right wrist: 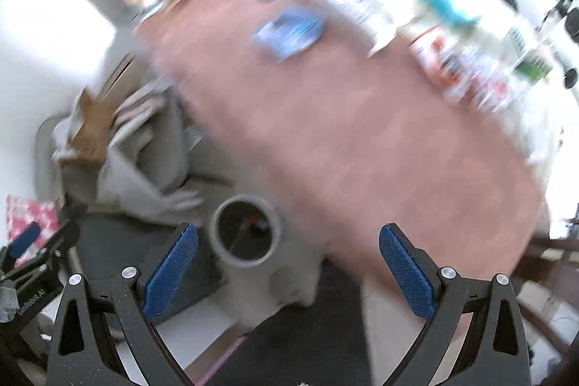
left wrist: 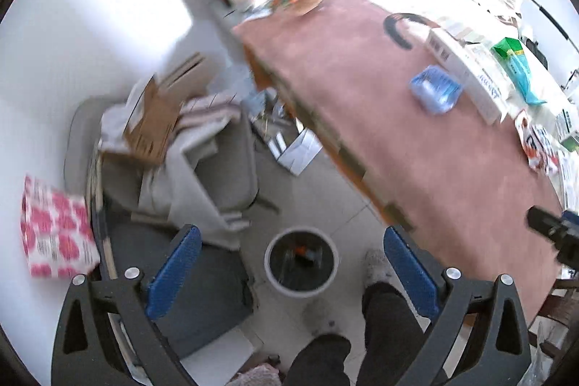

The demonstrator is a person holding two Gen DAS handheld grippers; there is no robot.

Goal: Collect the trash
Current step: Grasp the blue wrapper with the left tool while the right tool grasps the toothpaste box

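Note:
A round grey trash bin (left wrist: 302, 262) with a dark liner stands on the floor beside the table; small orange and dark bits lie inside it. My left gripper (left wrist: 292, 268) is open and empty, held above the bin. My right gripper (right wrist: 288, 272) is open and empty too, above the floor with the bin (right wrist: 247, 231) just left of its middle. A crumpled blue plastic packet (left wrist: 435, 89) lies on the reddish-brown table (left wrist: 380, 118); it also shows, blurred, in the right wrist view (right wrist: 289, 32). A green and teal wrapper (left wrist: 517, 67) lies further back.
White boxes (left wrist: 466, 71) and printed wrappers (left wrist: 539, 147) lie along the table's far side. A grey chair (left wrist: 202, 151) piled with cloth and cardboard (left wrist: 155, 122) stands left of the bin. A pink patterned bag (left wrist: 54, 230) leans at the wall. The person's legs (left wrist: 383, 317) are below.

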